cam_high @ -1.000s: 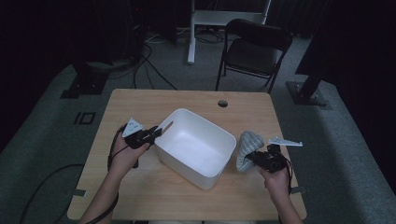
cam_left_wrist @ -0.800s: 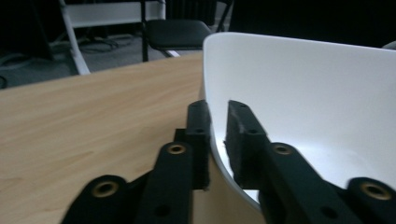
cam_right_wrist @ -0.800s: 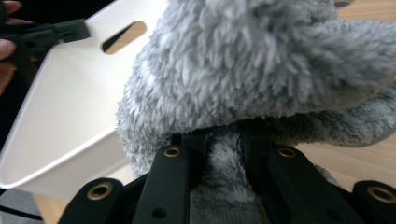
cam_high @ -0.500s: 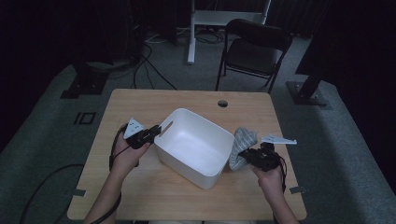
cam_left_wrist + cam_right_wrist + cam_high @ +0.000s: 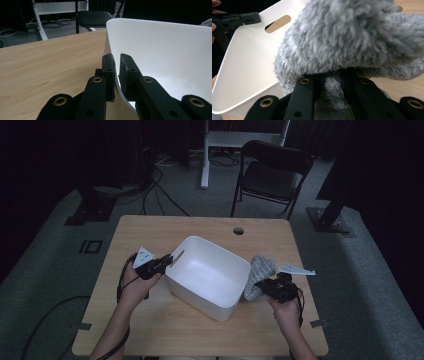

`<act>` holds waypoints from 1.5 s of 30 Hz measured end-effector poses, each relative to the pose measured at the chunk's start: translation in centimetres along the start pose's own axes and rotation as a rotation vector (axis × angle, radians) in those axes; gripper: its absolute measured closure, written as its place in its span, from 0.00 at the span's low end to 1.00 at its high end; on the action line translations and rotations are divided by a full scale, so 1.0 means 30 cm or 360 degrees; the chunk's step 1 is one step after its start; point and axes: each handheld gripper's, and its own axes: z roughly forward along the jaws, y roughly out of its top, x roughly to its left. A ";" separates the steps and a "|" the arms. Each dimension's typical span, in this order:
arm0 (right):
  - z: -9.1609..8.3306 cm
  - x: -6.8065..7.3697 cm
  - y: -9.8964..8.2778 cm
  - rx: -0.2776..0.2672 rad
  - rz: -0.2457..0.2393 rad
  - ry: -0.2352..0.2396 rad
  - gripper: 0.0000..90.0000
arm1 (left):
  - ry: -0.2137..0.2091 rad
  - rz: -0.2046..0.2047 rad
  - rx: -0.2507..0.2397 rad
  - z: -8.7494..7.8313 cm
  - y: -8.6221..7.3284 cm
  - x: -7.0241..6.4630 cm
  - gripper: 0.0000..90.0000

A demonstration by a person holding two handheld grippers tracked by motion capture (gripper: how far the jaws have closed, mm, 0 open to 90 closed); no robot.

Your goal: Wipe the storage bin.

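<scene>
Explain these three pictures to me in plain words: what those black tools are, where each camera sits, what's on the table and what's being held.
A person sits at a wooden table and works with a hand-held, two-jaw clamp in each hand; no robot arm is involved. The high view looks down from above the person, whose forearms come in from the bottom. The other two pictures come from small cameras riding on each clamp, looking along its black jaws.

On the table stands a white plastic bin. The left gripper is shut on the bin's wall near a corner, one jaw inside and one outside, as the left gripper view shows. The right gripper is shut on a fluffy grey cloth, held beside the bin's right wall. A black folding chair stands behind the table.
</scene>
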 end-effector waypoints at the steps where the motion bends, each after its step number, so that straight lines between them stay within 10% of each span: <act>1: 0.000 0.001 -0.001 0.0000 -0.0002 -0.0005 0.86 | 0.0000 -0.0002 -0.0001 0.001 0.000 0.000 0.92; 14: 0.067 -0.050 -0.053 0.0126 0.0129 0.0017 0.86 | 0.0042 -0.0010 -0.0001 0.000 -0.001 -0.005 0.91; 45: -0.089 0.076 -0.043 0.0017 0.0040 0.0123 0.85 | 0.0031 0.0008 0.0034 -0.008 0.000 -0.013 0.88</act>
